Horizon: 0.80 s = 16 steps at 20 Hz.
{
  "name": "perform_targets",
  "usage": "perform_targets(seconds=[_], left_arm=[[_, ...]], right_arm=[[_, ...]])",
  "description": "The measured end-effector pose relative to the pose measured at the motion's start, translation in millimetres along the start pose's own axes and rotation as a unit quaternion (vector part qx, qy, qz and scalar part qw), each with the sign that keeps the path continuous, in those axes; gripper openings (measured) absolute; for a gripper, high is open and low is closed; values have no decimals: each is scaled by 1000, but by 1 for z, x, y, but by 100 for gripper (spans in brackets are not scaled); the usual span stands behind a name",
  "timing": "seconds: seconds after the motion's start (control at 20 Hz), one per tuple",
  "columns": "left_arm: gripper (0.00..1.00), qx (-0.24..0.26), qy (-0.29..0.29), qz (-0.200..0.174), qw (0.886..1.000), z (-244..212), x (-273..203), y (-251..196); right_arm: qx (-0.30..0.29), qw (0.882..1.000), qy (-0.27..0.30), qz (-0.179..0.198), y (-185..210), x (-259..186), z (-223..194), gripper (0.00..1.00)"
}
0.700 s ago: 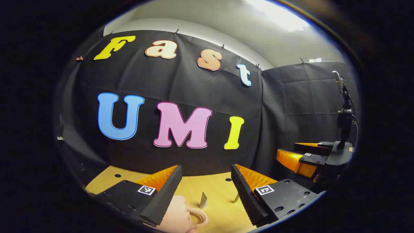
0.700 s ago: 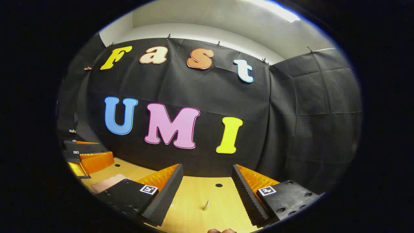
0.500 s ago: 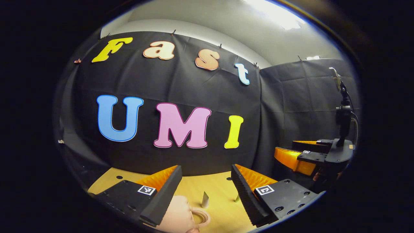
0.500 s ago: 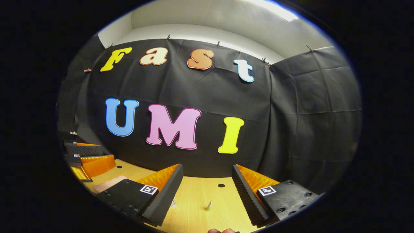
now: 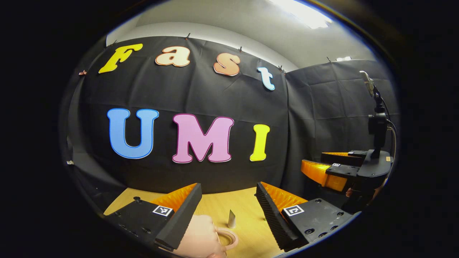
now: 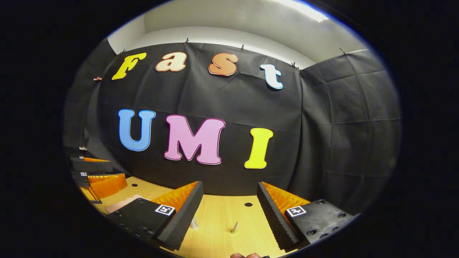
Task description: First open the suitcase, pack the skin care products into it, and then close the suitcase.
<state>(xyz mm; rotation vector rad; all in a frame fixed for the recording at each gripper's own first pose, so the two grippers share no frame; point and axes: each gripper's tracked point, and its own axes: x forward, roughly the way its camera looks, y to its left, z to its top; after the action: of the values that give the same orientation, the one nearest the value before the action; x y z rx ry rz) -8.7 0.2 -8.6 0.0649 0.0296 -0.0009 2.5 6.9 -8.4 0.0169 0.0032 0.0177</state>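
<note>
In the left gripper view, the left gripper sits at the bottom of the frame with its jaws spread wide and nothing between them. Below the gap lies the wooden desk, running across the lower middle of the frame. At the bottom edge, just right of the left-hand finger, a rounded pink object with a ring-shaped handle pokes into view; what it is cannot be told from this angle. Just beyond it, near the middle of the gap, a small pale pointed tip stands up from the desk. At the right edge of the frame the right gripper appears farther off, seen from the side, its jaws parted and empty, with a dark camera mount on a stalk rising above its body.

In the right gripper view, the right gripper likewise fills the bottom of the frame, jaws wide apart and holding nothing. Two small pale pointed tips stand on the desk low in the gap, one close to the left-hand finger and one near the centre. At the lower left edge the left gripper shows, jaws apart, with a pinkish surface just below it on the desk. The suitcase cannot be made out with certainty in either view.
</note>
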Motion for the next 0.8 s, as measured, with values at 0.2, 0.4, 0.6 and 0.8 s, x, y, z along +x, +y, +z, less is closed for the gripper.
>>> perform_targets(seconds=[0.2, 0.4, 0.6, 0.8], left_arm=[[96, -33, 55, -29, 998, -36, 11, -17], [96, -67, 203, -45, 976, -122, 34, -30], [97, -80, 363, -21, 928, -218, 52, -36], [97, -90, 480, 18, 872, -301, 62, -47]], right_arm=[[8, 1000, 4, -8, -9, 2, -4, 96], [11, 1000, 7, -14, -25, -1, -12, 96], [15, 999, 21, -19, -57, -1, -32, 96], [40, 998, 52, -21, -96, 9, -66, 96]])
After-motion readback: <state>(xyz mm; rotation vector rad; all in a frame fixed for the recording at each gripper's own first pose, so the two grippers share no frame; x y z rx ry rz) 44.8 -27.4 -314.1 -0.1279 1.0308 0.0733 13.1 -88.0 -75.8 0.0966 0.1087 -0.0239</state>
